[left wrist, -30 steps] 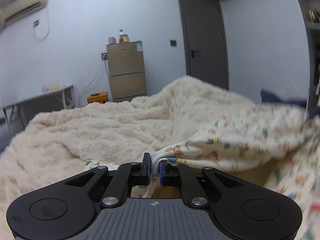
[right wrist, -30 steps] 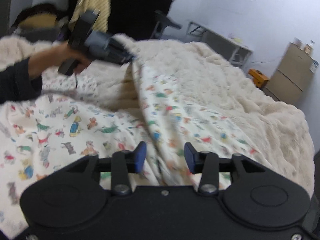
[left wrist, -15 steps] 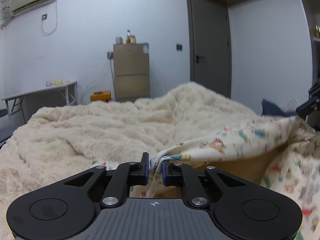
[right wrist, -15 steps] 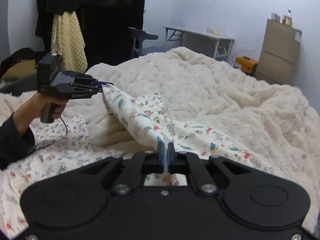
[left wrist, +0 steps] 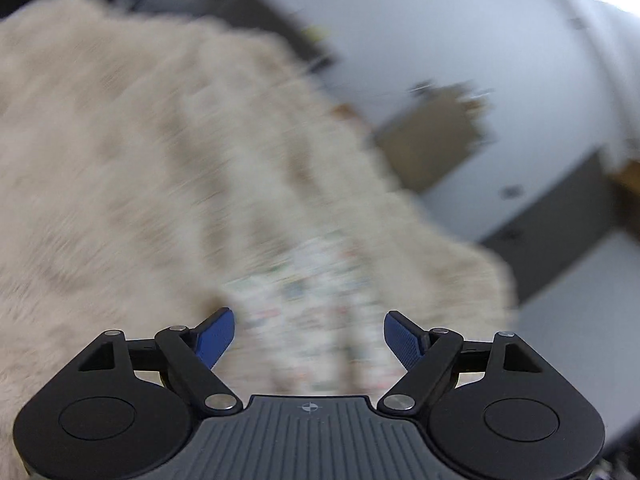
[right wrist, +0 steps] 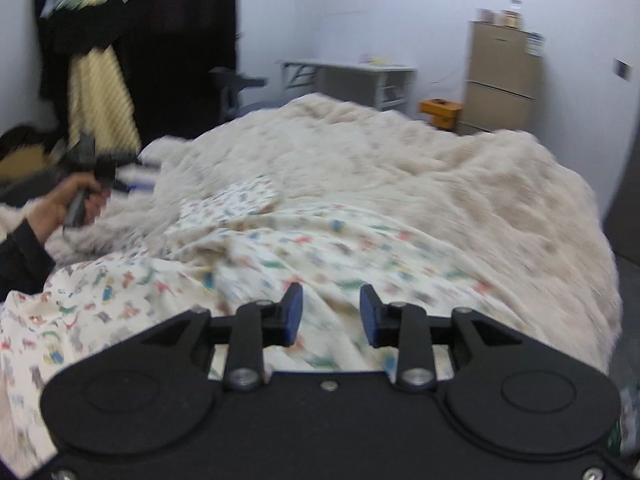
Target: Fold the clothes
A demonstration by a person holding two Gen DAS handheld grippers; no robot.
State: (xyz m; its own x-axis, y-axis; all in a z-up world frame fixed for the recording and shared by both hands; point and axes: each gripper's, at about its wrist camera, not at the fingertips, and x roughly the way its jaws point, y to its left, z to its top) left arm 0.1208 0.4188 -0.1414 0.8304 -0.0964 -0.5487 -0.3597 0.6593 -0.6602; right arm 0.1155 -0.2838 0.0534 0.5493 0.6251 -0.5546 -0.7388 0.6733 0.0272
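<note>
A shaggy cream blanket (right wrist: 420, 184) covers the bed in soft mounds, its pile thick and fleecy. On top of it lies the garment (right wrist: 280, 256), thin pale cotton printed with small coloured animals, rumpled into loose folds across the near side; one rounded flap of it (right wrist: 236, 200) rests farther up on the blanket.

The right wrist view is the clearer of the two and shows the room: a boxy beige fridge (right wrist: 500, 80) against the wall, a grey surface (right wrist: 352, 76) to its left, an orange box (right wrist: 440, 110) on the floor, and dark clothes with a yellow checked one (right wrist: 100, 92) hanging at the left. It alone shows the person's hand (right wrist: 68, 204) in a dark sleeve (right wrist: 20, 256), gripping the left hand-held gripper (right wrist: 116, 168) over the blanket's left edge, too blurred there to read.

The left wrist view is tilted and heavily smeared, showing blanket, a strip of the print and the wall only. In it the left hand-held gripper's blue ribbed pads (left wrist: 214, 336) stand wide apart, holding nothing.

The right hand-held gripper (right wrist: 331, 312) hovers above the garment with its pads parted and nothing between them.
</note>
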